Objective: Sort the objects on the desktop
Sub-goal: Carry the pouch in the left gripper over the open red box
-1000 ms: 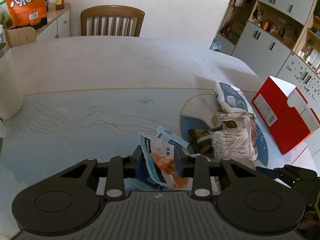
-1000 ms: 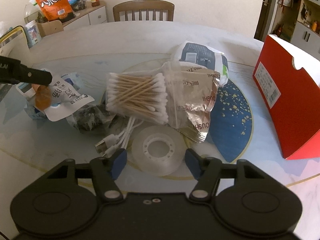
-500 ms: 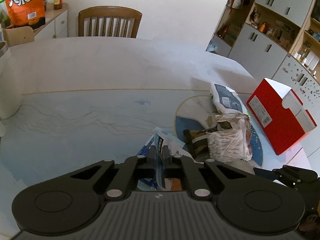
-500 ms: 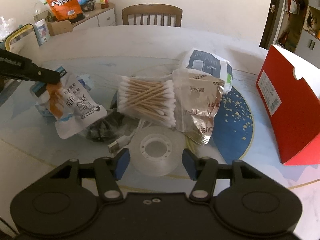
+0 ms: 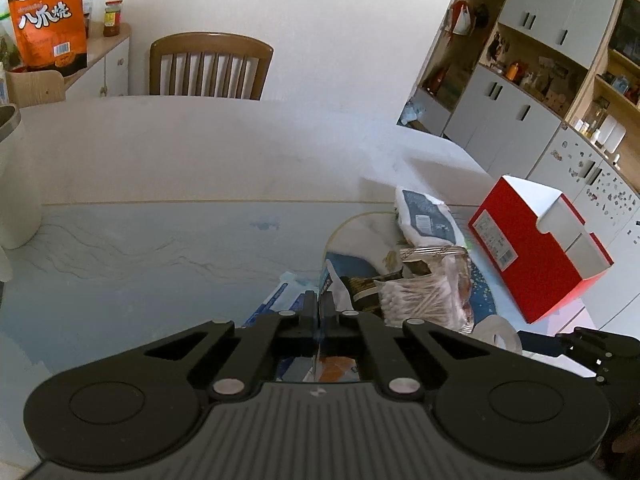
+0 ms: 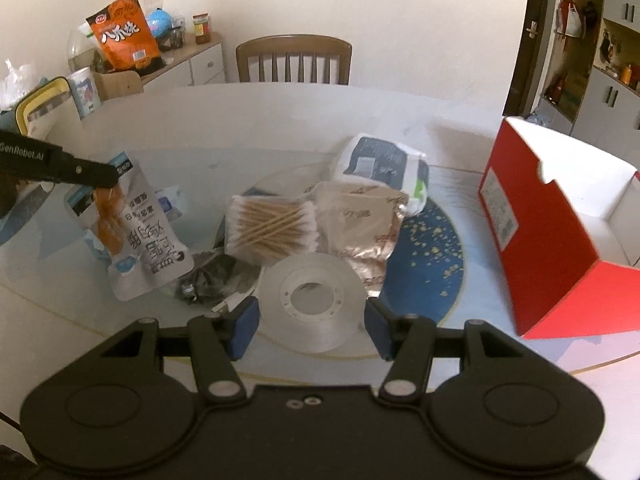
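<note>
My left gripper point(image 5: 319, 308) is shut on the top edge of a white and orange snack packet point(image 6: 148, 240). In the right wrist view the packet hangs from it above the table's left side. My right gripper point(image 6: 312, 320) holds a clear tape roll point(image 6: 316, 304), its blue pads point(image 6: 246, 322) pressed on both sides. The roll is raised over the pile. Under it lie a bag of cotton swabs point(image 6: 272, 224), a foil bag point(image 6: 360, 220), a dark packet point(image 6: 212, 276) and a white and blue soft pack point(image 6: 380, 160).
An open red box point(image 6: 540, 240) stands at the table's right edge. A blue packet point(image 6: 172, 204) lies behind the hanging one, and a white cable end point(image 6: 232, 300) pokes out near the roll. A white container point(image 5: 16, 184) stands far left; a wooden chair point(image 5: 210, 66) sits behind the table.
The left jaws closed on the snack packet and lifted it off the table. The right gripper rose a little with the tape roll between its pads.
</note>
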